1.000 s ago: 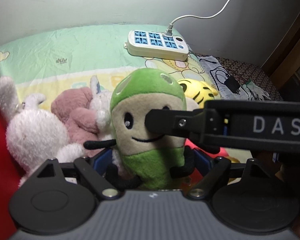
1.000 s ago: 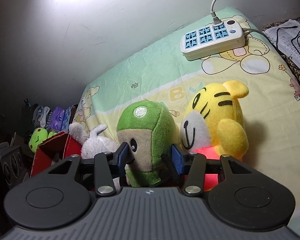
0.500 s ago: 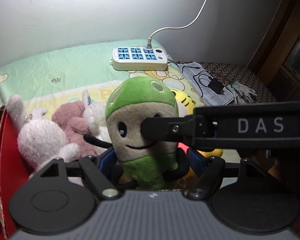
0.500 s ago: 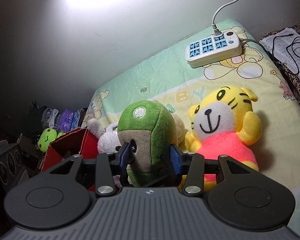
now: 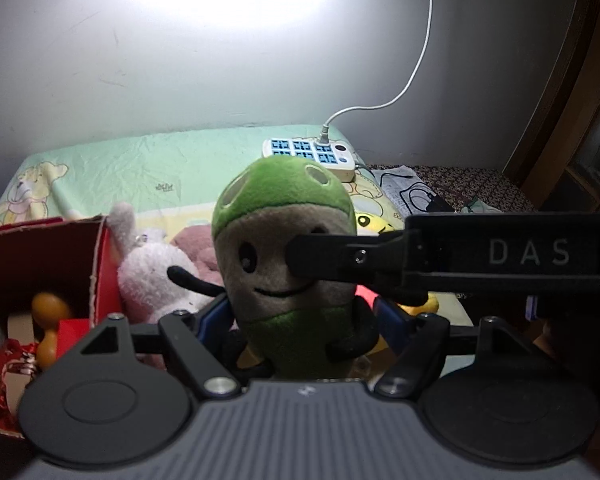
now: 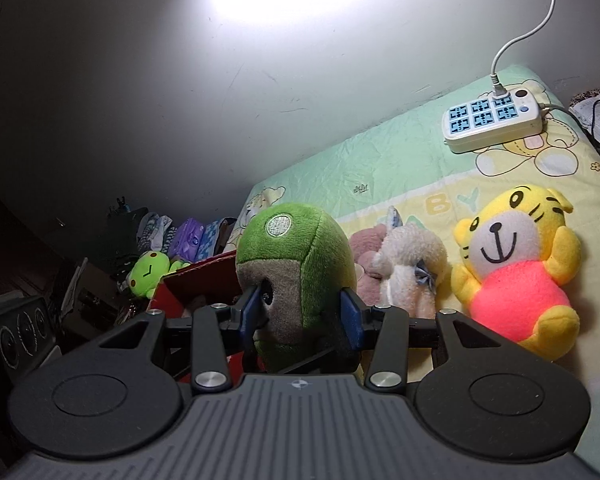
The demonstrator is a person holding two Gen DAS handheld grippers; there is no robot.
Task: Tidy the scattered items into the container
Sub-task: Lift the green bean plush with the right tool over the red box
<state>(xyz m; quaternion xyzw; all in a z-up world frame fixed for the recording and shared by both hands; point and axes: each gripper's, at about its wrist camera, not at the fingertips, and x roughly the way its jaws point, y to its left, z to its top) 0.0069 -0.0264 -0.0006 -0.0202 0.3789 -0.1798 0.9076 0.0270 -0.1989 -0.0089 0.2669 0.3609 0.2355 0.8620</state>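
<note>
both grippers [image 5: 306, 316] [image 6: 300, 314] clamp green plush [image 5: 284, 256]; its face partly hidden.

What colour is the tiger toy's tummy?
Bright pink on the tiger toy; clearest in the right wrist view.

The green plush toy [image 5: 284, 264] stood upright, its green cap above a tan face with black eyes and a smile, green lower body and thin black arms; in the right wrist view it [image 6: 296, 276] showed side-on, a pale round patch on the cap. The red cardboard box [image 5: 100, 264] lay at its 9 o'clock, open, holding an orange item. A white plush rabbit [image 5: 152, 276] leaned against the box wall, a pink plush [image 5: 198, 246] behind it. The yellow tiger plush [image 6: 516, 276], in a pink shirt, lay face-up on the bedsheet at 3 o'clock, apart from the others.
</note>
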